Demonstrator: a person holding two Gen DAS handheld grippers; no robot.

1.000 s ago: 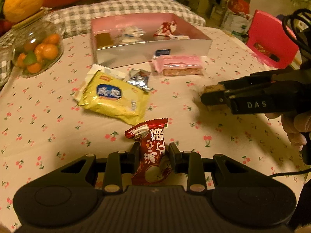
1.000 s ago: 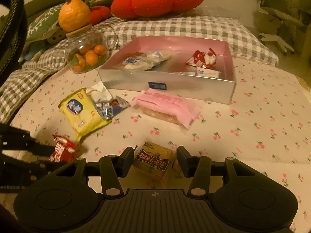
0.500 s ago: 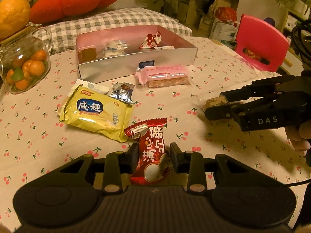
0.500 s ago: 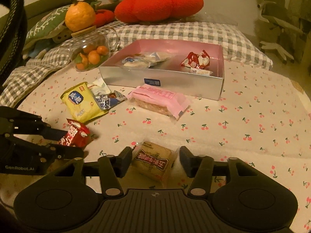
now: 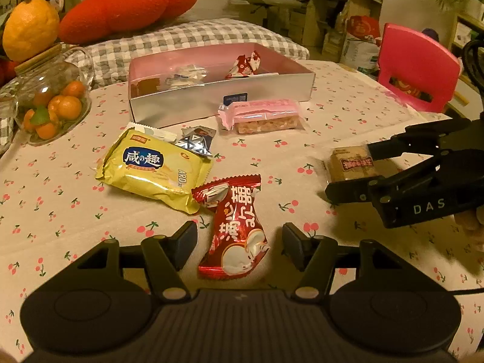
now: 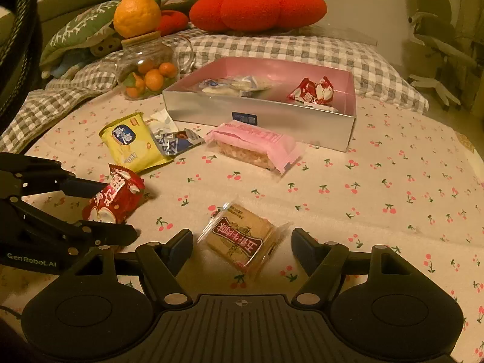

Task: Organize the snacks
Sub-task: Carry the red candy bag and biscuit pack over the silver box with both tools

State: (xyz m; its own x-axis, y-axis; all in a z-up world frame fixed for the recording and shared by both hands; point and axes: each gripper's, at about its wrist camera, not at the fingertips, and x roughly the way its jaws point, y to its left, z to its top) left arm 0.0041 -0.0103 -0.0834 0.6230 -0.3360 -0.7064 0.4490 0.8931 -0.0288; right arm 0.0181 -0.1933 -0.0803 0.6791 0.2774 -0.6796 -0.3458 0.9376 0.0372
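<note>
Red foil crinkles between my left fingers: the red candy wrapper with white characters [image 5: 236,230] lies flat on the cherry-print tablecloth [image 5: 60,205], and my left gripper [image 5: 239,242] is opening around it, both pads clear of the foil with gaps on each side. Over on my other side, the brown square biscuit packet in clear plastic [image 6: 242,239] rests on the same cloth between the jaws of my right gripper [image 6: 242,242], which is opening as well and touches the packet on neither side.

Just beyond the red candy sits a yellow glossy cracker bag with a blue label [image 5: 151,169], its near corner touching the candy's twisted end. A small silver and blue triangle-patterned sachet [image 5: 196,142] overlaps the yellow bag's far edge. Further on lies a pink-topped bar in a clear wrapper [image 5: 260,116], just in front of the silver-walled box with a pink interior [image 5: 217,103]. Inside that box I can see another red candy [image 6: 311,92] near one side and some pale wrapped sweets [image 6: 233,86] near the other.

Left of the box stands a round glass jar of small oranges [image 6: 148,72] with a large orange fruit [image 6: 137,15] on its lid, and behind everything lies a red plush cushion [image 6: 257,7] on a grey checked blanket [image 6: 302,51].
</note>
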